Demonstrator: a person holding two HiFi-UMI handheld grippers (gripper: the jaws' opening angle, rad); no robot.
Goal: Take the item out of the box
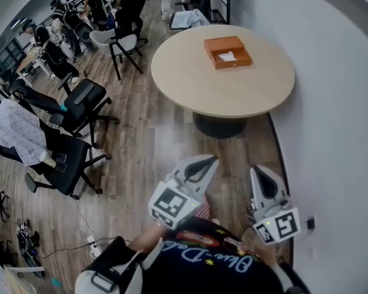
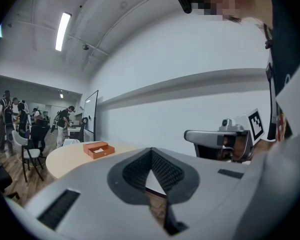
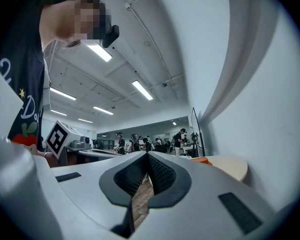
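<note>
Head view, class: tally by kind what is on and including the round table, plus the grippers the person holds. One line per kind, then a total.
round table: 1
orange box: 1
white item inside the box: 1
grippers: 2, the left gripper and the right gripper
Total: 5

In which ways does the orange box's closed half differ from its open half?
The orange box's closed half shows a plain flat top; the open half is hollow and holds a white item. The closed half lies farther from the person, the open half nearer. Both are orange and rest on the round beige table.
</note>
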